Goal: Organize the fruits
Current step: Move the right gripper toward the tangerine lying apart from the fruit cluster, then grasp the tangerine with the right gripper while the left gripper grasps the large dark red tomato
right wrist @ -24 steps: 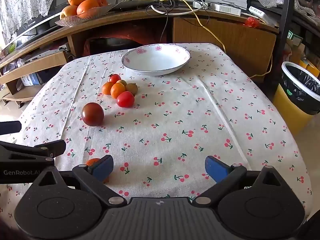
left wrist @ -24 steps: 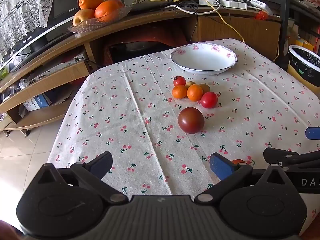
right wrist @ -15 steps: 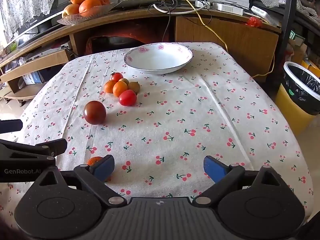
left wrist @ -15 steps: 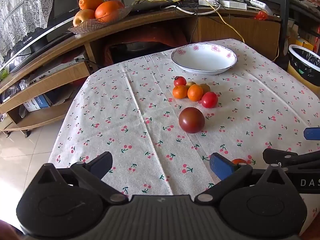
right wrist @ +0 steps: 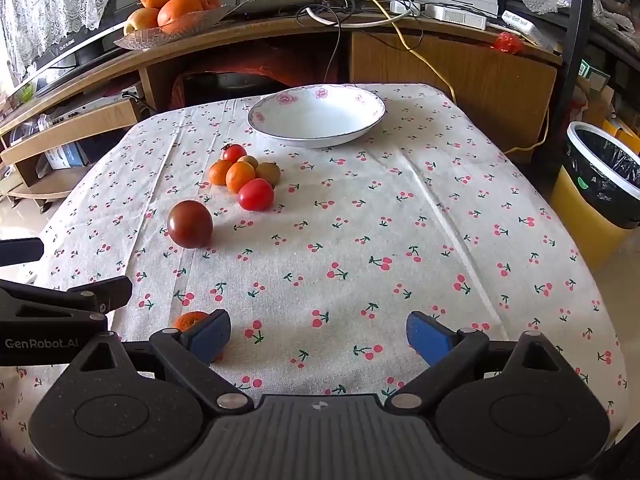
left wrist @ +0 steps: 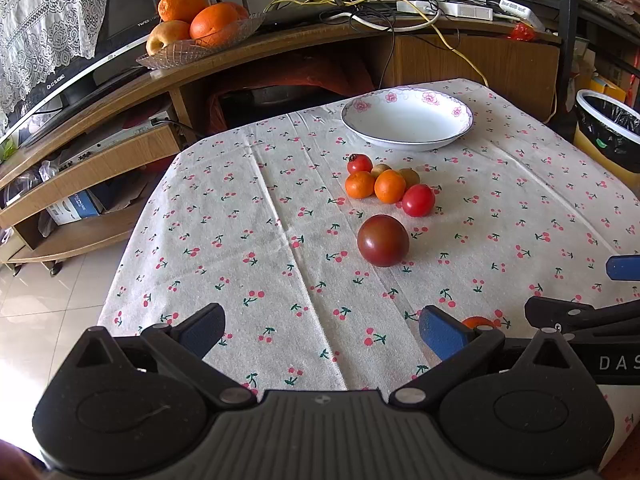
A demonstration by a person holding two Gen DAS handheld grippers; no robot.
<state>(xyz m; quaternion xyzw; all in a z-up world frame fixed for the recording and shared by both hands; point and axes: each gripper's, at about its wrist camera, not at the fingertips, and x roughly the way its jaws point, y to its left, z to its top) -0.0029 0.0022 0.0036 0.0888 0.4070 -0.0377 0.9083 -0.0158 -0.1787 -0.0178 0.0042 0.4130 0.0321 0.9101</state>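
Cherry-printed cotton cloth (left wrist: 248, 216) draped over the bench, giving round fruit a soft, slightly grippy bed, probably the reason nothing has rolled off. Near the far edge, an empty white bowl (left wrist: 407, 124) with pink flowers on its rim, likely the destination for sorting. Just nearer than the bowl, toward the bench middle, a tight huddle: two cherry tomatoes (left wrist: 418, 200), two small oranges (left wrist: 389, 186) and two brownish kiwi-like fruits (left wrist: 410, 176), touching one another and so propped against rolling. Nearer again and standing apart, a large dark-red tomato (left wrist: 383, 240), free on all sides and thus easy to close on. By the near edge, a lone small orange (right wrist: 191, 320), half hidden behind a blue pad in both views. Left gripper (left wrist: 322, 330) tilted down over the near edge, jaws spread wide, nothing between them but cloth. Right gripper (right wrist: 318, 336) alongside, likewise angled down, jaws fully apart and holding nothing; lone orange just outside its left pad, not gripped. Both seemingly poised for a first pick, none of the bench fruit yet in the bowl. On the wooden shelf beyond the far edge, a glass dish (left wrist: 200, 46) of large oranges, apparently no part of the job. Off the right edge, a lined yellow bin (right wrist: 596, 196).
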